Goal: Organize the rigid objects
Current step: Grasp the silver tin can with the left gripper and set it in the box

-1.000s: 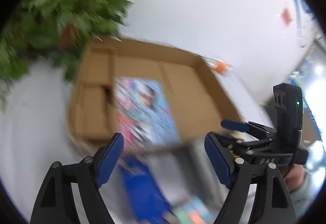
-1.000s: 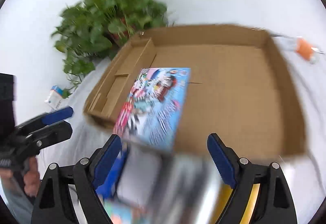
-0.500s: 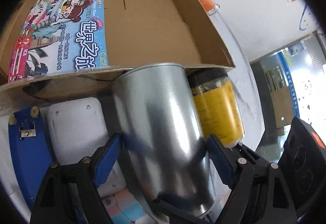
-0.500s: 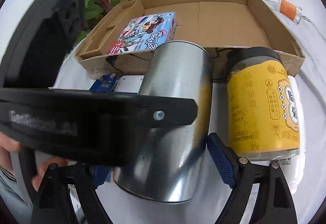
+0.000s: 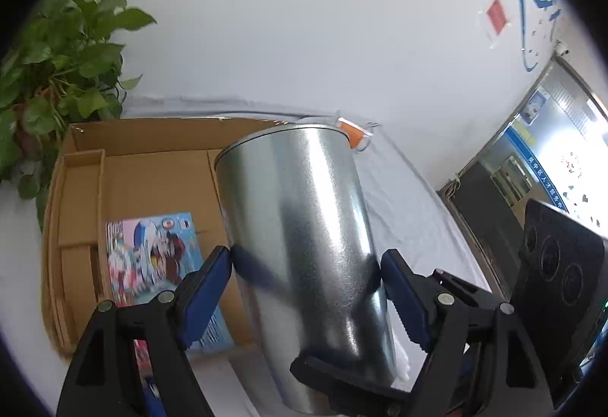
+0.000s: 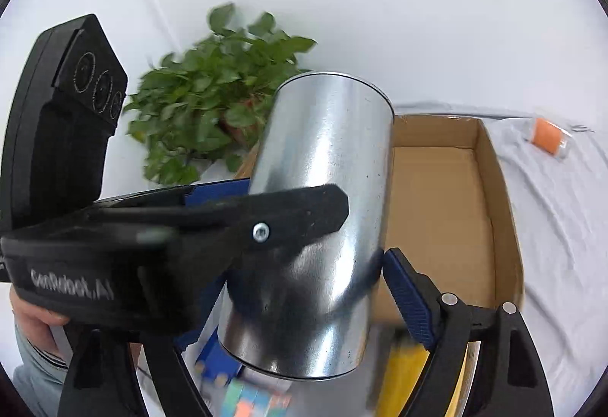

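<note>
Left wrist view: we see the tin lifted off the table, tilted, in front of and above the box. The left gripper pinches the tin, blue pads touching its sides on both flanks. The right gripper crosses low in front, one black finger under the tin's base. In the box we see only a book, lying flat near the left side. We judge the task early: one item boxed, the tin in transit, the rest of the box floor bare.

Right wrist view: we see the tin again, between the right gripper pads; the right pad touches the wall, the left pad is hidden behind the left gripper, whose black finger crosses the tin's front. We judge both grippers clamp it together. The box lies behind, right half bare. Below the tin, blurred: a yellow jar, a blue thing and coloured blocks outside the box, so those are left to sort. An orange-capped tube lies on the table well past the box. Both grippers point forward and slightly upward toward the box.
</note>
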Motion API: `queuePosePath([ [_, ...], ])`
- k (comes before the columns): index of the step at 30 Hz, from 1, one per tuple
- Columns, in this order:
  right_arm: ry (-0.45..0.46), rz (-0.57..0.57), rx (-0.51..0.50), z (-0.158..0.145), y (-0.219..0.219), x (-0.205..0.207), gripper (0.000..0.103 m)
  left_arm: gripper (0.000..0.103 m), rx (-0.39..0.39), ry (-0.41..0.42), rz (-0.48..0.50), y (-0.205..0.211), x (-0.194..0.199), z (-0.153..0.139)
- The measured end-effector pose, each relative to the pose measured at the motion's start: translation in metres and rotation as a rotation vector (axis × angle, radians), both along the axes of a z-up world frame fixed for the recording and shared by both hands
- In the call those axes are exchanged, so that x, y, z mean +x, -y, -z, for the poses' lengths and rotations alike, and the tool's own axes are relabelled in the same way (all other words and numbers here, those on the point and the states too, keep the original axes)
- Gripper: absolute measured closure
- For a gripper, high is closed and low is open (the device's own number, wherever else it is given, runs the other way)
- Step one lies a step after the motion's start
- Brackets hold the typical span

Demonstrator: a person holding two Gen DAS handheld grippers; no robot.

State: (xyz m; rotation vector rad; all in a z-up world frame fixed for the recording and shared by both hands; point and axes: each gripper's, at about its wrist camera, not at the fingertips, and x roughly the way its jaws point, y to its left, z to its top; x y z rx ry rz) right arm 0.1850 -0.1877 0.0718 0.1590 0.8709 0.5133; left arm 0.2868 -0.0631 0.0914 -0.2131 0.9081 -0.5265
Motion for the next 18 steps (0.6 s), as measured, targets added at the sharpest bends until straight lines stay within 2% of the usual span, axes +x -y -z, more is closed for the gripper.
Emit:
queuePosePath([
  [3,-0.12,-0.003,-0.003,0.038,0.001,0.048,0.024,0.023,0.001,-0.076,0.004,-0.01,0.053,0.024],
  [5,-0.191,0.02,0.001,0.068,0.002,0.065,0.028,0.025,-0.018,-0.182,0.014,-0.013,0.086,0.063],
  [7,-0.28,0.048,-0.032,0.108,-0.001,0.075,0.03,0.025,-0.033,-0.306,0.018,-0.018,0.107,0.114],
  [8,-0.286,0.06,-0.036,0.117,-0.003,0.073,0.027,0.026,-0.049,-0.344,0.06,-0.018,0.112,0.131],
  [9,-0.287,0.059,-0.041,0.121,-0.004,0.071,0.025,0.026,-0.053,-0.406,0.054,-0.019,0.116,0.156],
  [10,-0.282,0.049,-0.048,0.121,-0.006,0.067,0.023,0.026,-0.097,-0.432,0.054,-0.021,0.117,0.167],
  [11,-0.295,0.042,-0.06,0.12,-0.008,0.067,0.023,0.026,-0.105,-0.404,0.048,-0.021,0.116,0.165],
  [13,-0.299,0.031,-0.049,0.115,-0.007,0.062,0.024,0.028,-0.065,-0.409,0.053,-0.019,0.11,0.159],
  [16,-0.19,0.007,0.007,0.073,0.018,0.028,0.024,0.028,0.006,-0.372,0.021,-0.015,0.099,0.138],
  [18,-0.132,0.026,0.027,0.053,0.051,-0.003,0.018,0.026,-0.009,-0.307,0.009,-0.03,0.078,0.112],
])
